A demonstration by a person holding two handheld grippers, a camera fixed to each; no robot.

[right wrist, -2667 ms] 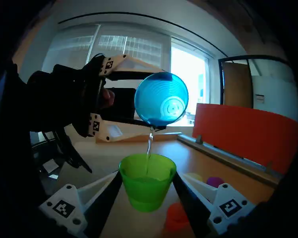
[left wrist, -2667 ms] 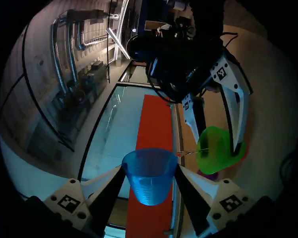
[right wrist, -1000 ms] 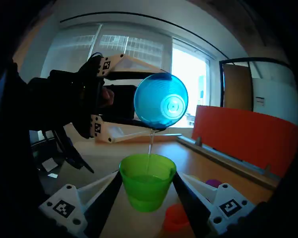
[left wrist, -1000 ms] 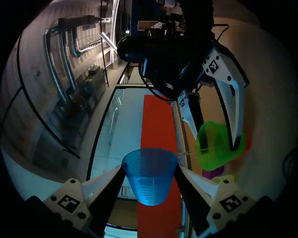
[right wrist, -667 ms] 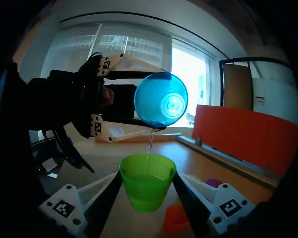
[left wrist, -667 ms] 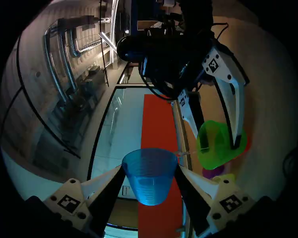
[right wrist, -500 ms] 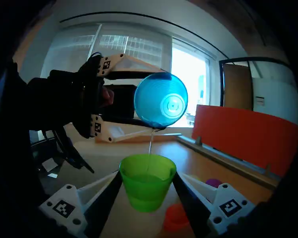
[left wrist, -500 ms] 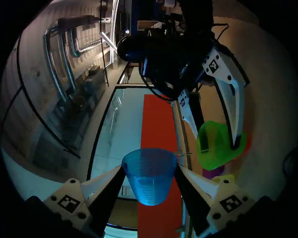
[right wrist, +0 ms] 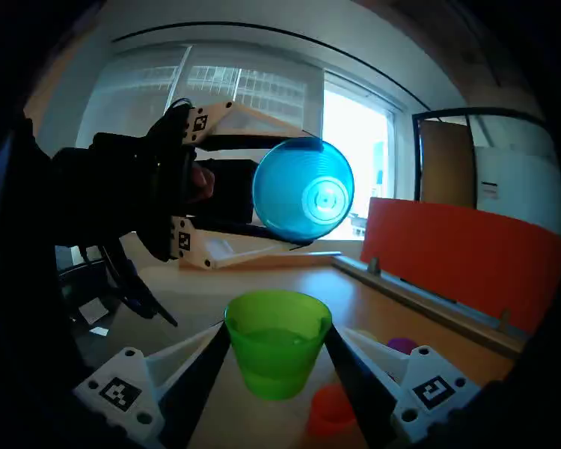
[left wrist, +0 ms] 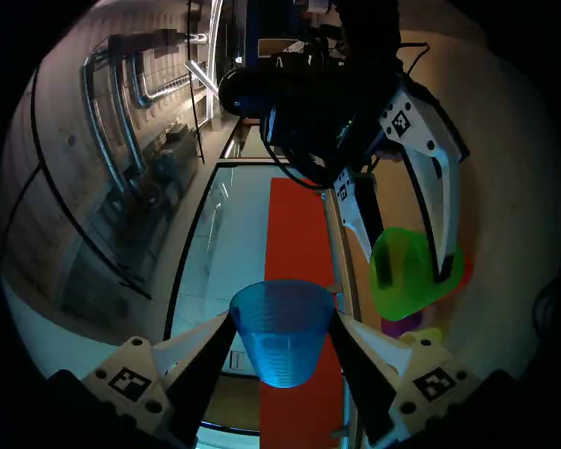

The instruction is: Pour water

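My left gripper (left wrist: pixel 282 318) is shut on a blue plastic cup (left wrist: pixel 282 344). In the right gripper view that blue cup (right wrist: pixel 303 191) lies tipped on its side, mouth turned away, directly above a green cup (right wrist: pixel 277 352). A dark-gloved hand (right wrist: pixel 131 194) holds the left gripper (right wrist: pixel 304 196) there. My right gripper (right wrist: pixel 277 329) is shut on the green cup, which stands upright with water in it. No stream runs between the cups. In the left gripper view the right gripper (left wrist: pixel 413 273) holds the green cup (left wrist: pixel 400 293) to the right.
A wooden table (right wrist: pixel 206 288) lies below. On it, near the green cup, sit an orange cup (right wrist: pixel 329 408) and a purple cup (right wrist: pixel 402 345). A red partition (right wrist: pixel 460 254) runs along the table's far right edge. Bright windows (right wrist: pixel 355 142) stand behind.
The thin stream of water from the blue cup into the green cup has stopped. Both cups and both grippers have stayed almost still.
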